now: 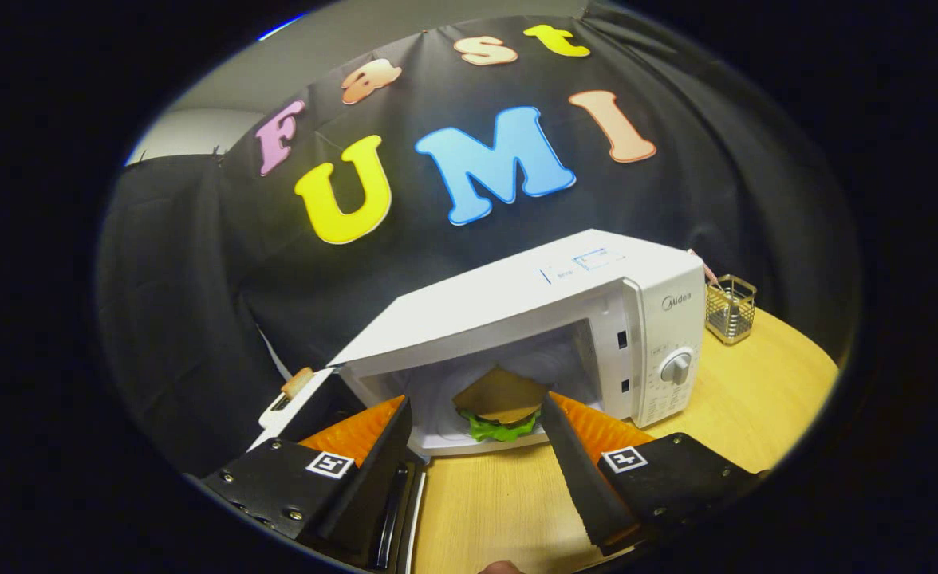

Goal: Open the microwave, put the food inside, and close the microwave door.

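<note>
A white microwave [589, 311] stands on the wooden table [493, 502] with its door [301, 410] swung wide open to the left. A burger [501, 406] with a brown bun and green lettuce sits at the front of the cavity floor. My gripper [477, 406] is open, its fingers spread to either side of the burger at the cavity mouth. The right fingertip [553, 414] is close against the burger's side, and the left fingertip [401, 418] stands apart from it. The control panel with its dial [676, 367] is on the microwave's right side.
A small wire basket [730, 307] stands on the table to the right, behind the microwave. A small peach-coloured object [297, 381] rests on top of the open door. Black cloth walls close in the back and left. Bare table lies in front of the microwave.
</note>
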The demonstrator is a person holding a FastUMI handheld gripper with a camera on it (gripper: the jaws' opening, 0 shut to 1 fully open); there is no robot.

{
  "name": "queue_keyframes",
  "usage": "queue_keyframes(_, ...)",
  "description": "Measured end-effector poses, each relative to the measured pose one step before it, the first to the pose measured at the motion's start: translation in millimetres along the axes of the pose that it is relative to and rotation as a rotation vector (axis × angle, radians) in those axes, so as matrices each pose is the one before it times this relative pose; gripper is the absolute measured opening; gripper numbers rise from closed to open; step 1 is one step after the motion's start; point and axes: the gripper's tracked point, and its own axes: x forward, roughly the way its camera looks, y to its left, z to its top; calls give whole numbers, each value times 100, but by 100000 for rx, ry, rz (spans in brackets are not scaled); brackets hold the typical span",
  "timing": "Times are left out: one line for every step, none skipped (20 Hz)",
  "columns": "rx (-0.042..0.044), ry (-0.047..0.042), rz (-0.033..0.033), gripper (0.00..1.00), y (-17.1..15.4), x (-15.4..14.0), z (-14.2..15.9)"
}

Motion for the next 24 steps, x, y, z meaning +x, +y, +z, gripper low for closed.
queue_keyframes(-2495, -1115, 2550, 97, 788, -1715, 707)
queue_keyframes(-1833, -970, 2150, 97, 638, -1241, 593)
queue_keyframes(-1590, -669, 2931, 97, 891, -1383, 404)
queue_keyframes(-1139, -449, 2747, 97, 864, -971, 283)
queue_keyframes(-1361, -116, 2642, 97, 848, -1195, 89)
queue_keyframes(-1377, -197, 2312, 97, 896, -885, 62)
queue_keyframes(-1555, -358, 2149, 97, 897, -775, 107)
queue_keyframes(-1868, -77, 1873, 97, 842, -644, 142)
queue_keyframes(-1979, -101, 2804, 97, 1126, -693, -3)
queue_keyframes(-1347, -39, 3144, 97, 1255, -394, 26)
queue_keyframes(-818, 56, 3273, 97, 1302, -421, -29)
queue_keyframes(-539, 102, 3478, 97, 1328, -311, -123)
queue_keyframes(-345, 157, 3507, 97, 1349, -238, -82)
queue_keyframes(-515, 539, 3793, 97, 1528, -113, -100)
queue_keyframes(-518, 892, 4505, 97, 1577, -150, -392)
queue_keyframes(-394, 987, 3605, 97, 1353, 153, -252)
queue_keyframes(-341, 949, 4742, 97, 1643, 186, -366)
queue_keyframes(-206, 915, 4121, 97, 1534, 151, -416)
queue_keyframes(-104, 972, 4190, 97, 1587, 275, -353)
queue_keyframes(-280, 868, 3852, 97, 1346, 377, -380)
queue_keyframes(-619, 1344, 4053, 97, 1426, 431, -444)
queue_keyframes(-581, 968, 3555, 97, 1334, 329, -441)
queue_keyframes(-755, 1193, 3242, 97, 1174, 320, -390)
queue_keyframes(-754, 1011, 2790, 97, 950, 386, -284)
